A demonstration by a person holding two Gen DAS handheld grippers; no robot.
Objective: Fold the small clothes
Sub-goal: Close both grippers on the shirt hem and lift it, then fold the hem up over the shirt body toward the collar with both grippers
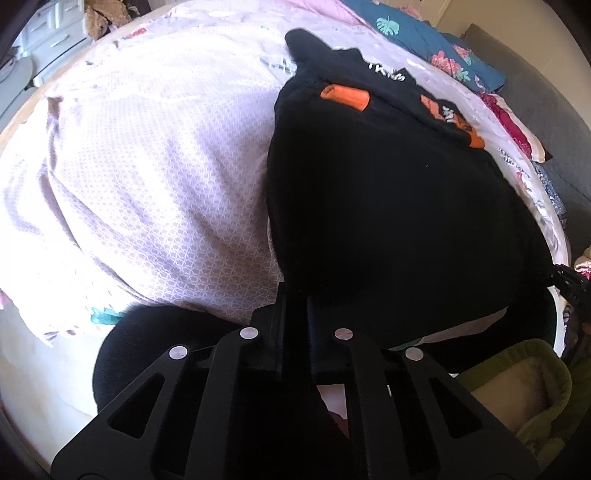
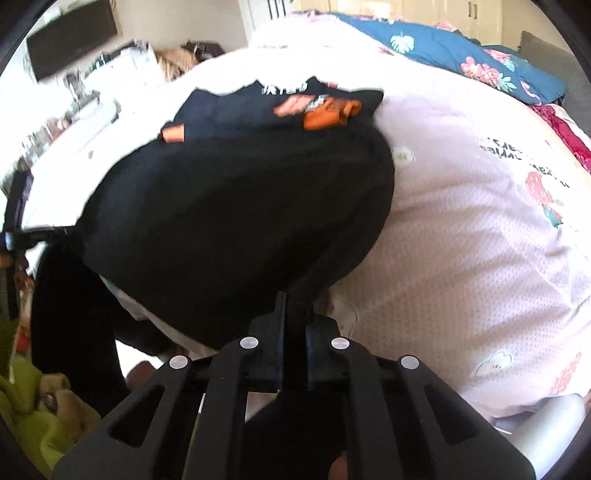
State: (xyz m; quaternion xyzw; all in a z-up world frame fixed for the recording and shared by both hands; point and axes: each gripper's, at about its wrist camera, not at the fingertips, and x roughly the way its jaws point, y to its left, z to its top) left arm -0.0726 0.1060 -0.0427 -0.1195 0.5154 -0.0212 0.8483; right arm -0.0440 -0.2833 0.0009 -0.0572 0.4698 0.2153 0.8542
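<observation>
On the bed, spread over a pale pink patterned bedspread (image 1: pixel 147 177), lies a small black garment (image 1: pixel 388 192) with orange cuffs and white lettering near its far end. Both grippers pinch its near hem. The left gripper (image 1: pixel 297 295) has its jaws closed on the black cloth at the garment's near left corner, and the right gripper (image 2: pixel 295 299) is likewise clamped on the cloth at the near right corner, with fabric bunched up between the fingers.

Seen from the left wrist, the bedspread stretches wide to the left of the garment, a white set of drawers (image 1: pixel 51 33) stands in the far upper left, and a grey upholstered surface (image 1: pixel 546 96) runs along the right. Lower right sits a green, cream-lined item (image 1: pixel 524 376).

Only the right wrist view shows the printed strawberry figures and dark lettering on the bedspread to the garment's right, a dark rectangular screen (image 2: pixel 70 37) on the far wall and a cluttered white surface below it. Both views catch the blue floral pillow (image 2: pixel 461 55) at the head of the bed.
</observation>
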